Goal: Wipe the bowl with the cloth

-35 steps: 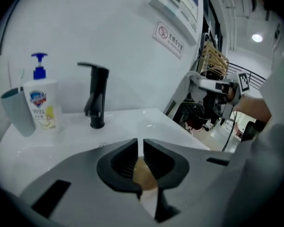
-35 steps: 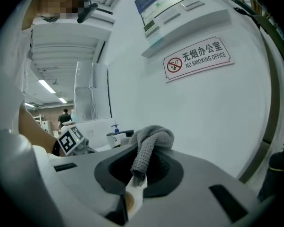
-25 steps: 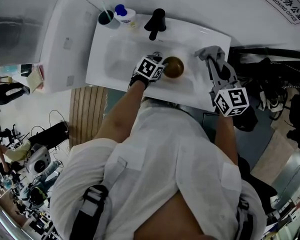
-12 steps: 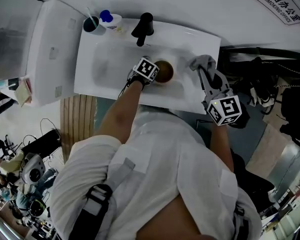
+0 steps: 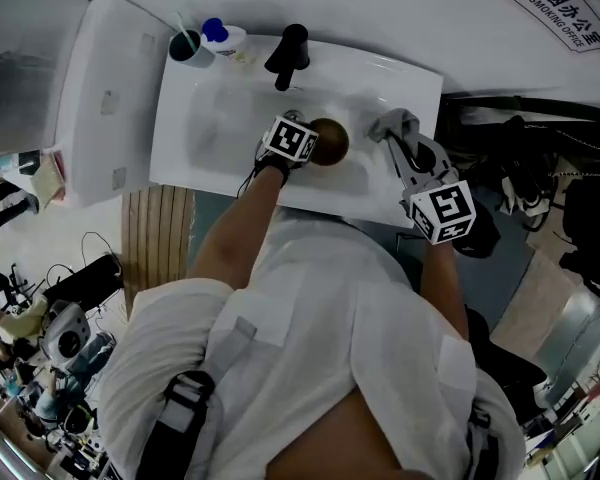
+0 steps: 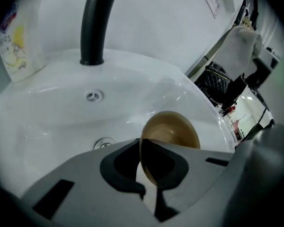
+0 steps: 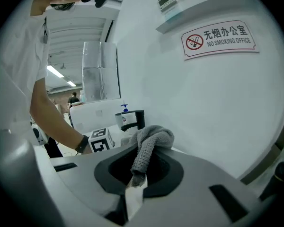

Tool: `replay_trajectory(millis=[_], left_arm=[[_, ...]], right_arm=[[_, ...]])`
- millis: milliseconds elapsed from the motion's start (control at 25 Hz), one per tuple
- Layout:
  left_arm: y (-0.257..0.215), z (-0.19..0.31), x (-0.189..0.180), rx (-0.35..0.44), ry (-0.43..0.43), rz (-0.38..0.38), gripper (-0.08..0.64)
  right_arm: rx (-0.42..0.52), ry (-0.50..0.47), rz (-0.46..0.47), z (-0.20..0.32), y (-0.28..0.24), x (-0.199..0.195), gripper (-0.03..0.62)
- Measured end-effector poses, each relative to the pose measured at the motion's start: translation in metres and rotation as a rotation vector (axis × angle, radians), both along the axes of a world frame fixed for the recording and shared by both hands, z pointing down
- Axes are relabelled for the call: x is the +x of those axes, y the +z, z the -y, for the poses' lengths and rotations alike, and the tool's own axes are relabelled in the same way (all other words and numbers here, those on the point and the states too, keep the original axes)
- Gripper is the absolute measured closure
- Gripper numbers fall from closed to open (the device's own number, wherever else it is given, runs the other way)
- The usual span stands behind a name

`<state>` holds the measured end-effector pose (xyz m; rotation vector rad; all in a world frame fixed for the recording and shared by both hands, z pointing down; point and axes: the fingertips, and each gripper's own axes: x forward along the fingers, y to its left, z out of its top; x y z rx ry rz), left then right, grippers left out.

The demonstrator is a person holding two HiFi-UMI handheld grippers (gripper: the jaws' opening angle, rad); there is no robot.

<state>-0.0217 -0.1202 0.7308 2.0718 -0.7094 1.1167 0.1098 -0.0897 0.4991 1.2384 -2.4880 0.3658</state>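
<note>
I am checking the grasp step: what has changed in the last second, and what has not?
The left gripper has just closed its jaws on the rim of the brown bowl in the sink. Unchanged: the right gripper stays shut on the grey cloth, beside the bowl.

Seen from above, the person wears a white short-sleeved shirt [image 5: 320, 308] with two flapped pockets. Dark harness straps [image 5: 185, 418] with grey buckles cross it at the near left and near right. A black wristband [image 5: 271, 164] circles the left wrist. The left gripper [image 5: 315, 140] and right gripper [image 5: 395, 140] have pale grey moulded bodies with dark recessed pads. Each carries a white cube, left [image 5: 293, 138] and right [image 5: 441, 212], printed with black square markers.
</note>
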Motion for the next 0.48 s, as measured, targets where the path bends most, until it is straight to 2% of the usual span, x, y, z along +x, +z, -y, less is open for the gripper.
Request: replay_trajectory(millis=[240, 360, 480], left_arm=[[-0.068, 0.009, -0.002, 0.117, -0.051, -0.004, 0.541], [-0.103, 0.015, 0.002, 0.170, -0.072, -0.009, 0.541], [-0.132, 0.019, 0.008, 0.218, -0.101, -0.035, 0.541]], right_arm=[[-0.102, -0.181, -0.110, -0.005, 0.025, -0.031, 0.554], [-0.132, -0.253, -0.106, -0.007, 0.027, -0.054, 0.554], [-0.167, -0.281, -0.129, -0.005, 0.030, -0.072, 0.554]])
